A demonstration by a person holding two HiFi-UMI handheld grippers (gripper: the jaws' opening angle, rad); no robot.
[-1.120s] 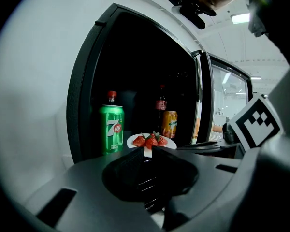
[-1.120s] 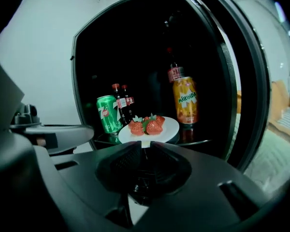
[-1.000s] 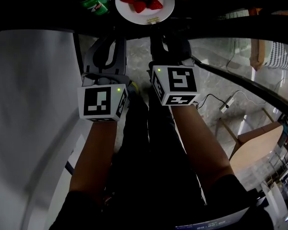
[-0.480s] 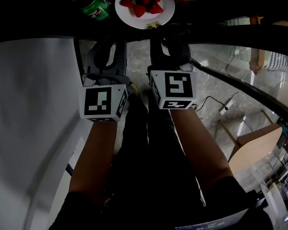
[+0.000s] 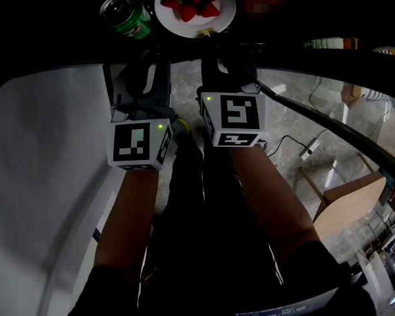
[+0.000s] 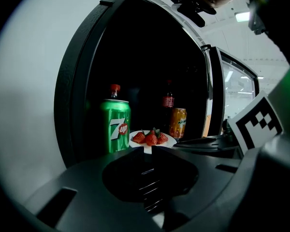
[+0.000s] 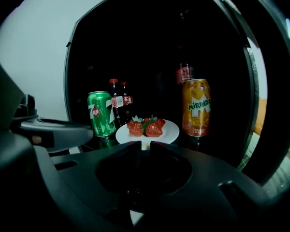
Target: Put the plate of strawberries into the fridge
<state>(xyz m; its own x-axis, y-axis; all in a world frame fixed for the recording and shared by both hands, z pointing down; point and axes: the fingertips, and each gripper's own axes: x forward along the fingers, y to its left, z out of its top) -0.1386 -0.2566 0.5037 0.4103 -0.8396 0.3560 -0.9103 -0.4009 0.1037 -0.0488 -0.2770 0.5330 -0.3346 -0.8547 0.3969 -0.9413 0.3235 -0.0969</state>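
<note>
A white plate [image 5: 221, 15] with several red strawberries [image 5: 191, 2] stands on the dark fridge shelf, seen at the top of the head view. My right gripper [image 5: 209, 36] reaches into the fridge and is shut on the plate's near rim. From the right gripper view the plate [image 7: 169, 132] lies just beyond the narrow gap between the jaws [image 7: 144, 146]. My left gripper [image 5: 150, 54] hovers beside it at the fridge opening, shut and holding nothing. In the left gripper view the strawberries [image 6: 151, 138] sit ahead, right of a green can [image 6: 115, 124].
On the shelf a green 7up can [image 7: 100, 114] stands left of the plate, an orange Mirinda can [image 7: 195, 108] right of it, and cola bottles [image 7: 119, 102] behind. The white fridge wall [image 5: 46, 163] runs along the left; the open door [image 6: 217, 95] is at the right.
The right gripper and the plate have slid forward, deeper onto the fridge shelf. The left gripper followed a little way forward.
</note>
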